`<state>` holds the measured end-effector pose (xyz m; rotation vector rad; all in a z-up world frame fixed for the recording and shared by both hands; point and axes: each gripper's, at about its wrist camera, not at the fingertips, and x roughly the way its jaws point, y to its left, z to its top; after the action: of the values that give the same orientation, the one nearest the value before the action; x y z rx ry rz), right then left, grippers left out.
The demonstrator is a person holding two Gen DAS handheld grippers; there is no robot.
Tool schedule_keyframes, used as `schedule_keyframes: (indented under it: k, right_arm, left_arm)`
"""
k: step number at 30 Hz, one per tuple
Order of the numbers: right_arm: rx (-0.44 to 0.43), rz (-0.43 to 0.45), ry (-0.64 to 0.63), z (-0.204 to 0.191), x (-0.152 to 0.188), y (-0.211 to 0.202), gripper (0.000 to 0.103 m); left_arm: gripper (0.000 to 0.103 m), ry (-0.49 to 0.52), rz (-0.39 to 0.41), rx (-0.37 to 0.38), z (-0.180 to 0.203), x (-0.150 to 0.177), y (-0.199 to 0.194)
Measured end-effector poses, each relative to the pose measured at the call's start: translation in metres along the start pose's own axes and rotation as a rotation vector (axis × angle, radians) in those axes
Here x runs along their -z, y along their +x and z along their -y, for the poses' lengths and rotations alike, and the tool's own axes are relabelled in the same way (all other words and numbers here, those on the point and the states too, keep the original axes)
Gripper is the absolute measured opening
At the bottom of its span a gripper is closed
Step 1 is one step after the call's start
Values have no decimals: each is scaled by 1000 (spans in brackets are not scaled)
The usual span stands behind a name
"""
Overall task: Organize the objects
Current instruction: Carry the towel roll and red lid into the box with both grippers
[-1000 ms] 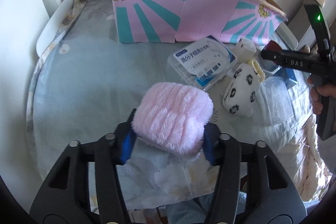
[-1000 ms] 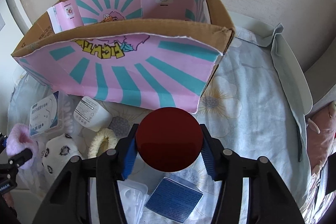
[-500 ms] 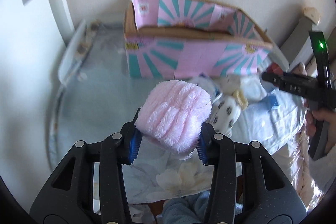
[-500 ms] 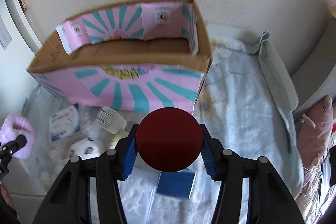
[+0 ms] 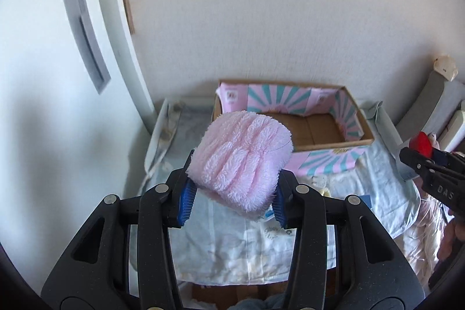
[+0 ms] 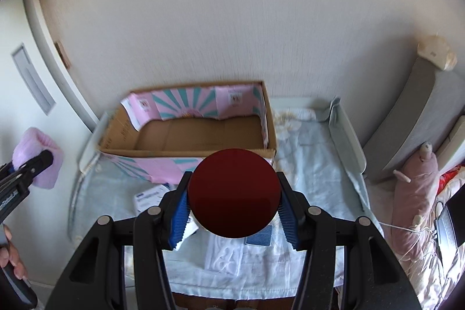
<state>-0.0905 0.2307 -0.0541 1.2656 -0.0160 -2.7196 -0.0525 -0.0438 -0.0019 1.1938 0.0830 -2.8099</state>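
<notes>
Pink fluffy cloth [image 5: 242,160] is being squeezed between the blue pads of the left gripper [image 5: 232,201], which is closing tightly on it above the near side of the bed [image 5: 383,173]. The right gripper [image 6: 234,208] is clamping a dark red round disc [image 6: 234,192] the same way, also raised over the bed. An open cardboard box [image 6: 186,148] with pink and teal rays is sitting at the bed's far edge against the wall

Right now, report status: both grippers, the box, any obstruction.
Left gripper shut on pink plush. Right gripper shut on red disc. Box open, looks empty. Nothing blocking it.
</notes>
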Motion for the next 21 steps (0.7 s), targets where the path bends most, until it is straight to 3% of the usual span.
schedule_keyframes:
  k: [10, 21]
  right_arm:
    - [6, 55, 3, -13, -13, -25, 50]
    - [1, 44, -16, -10, -43, 2, 50]
  left_arm:
    - [40, 4, 15, 41, -3, -16, 3]
    - [40, -6, -20, 32, -5, -50, 39]
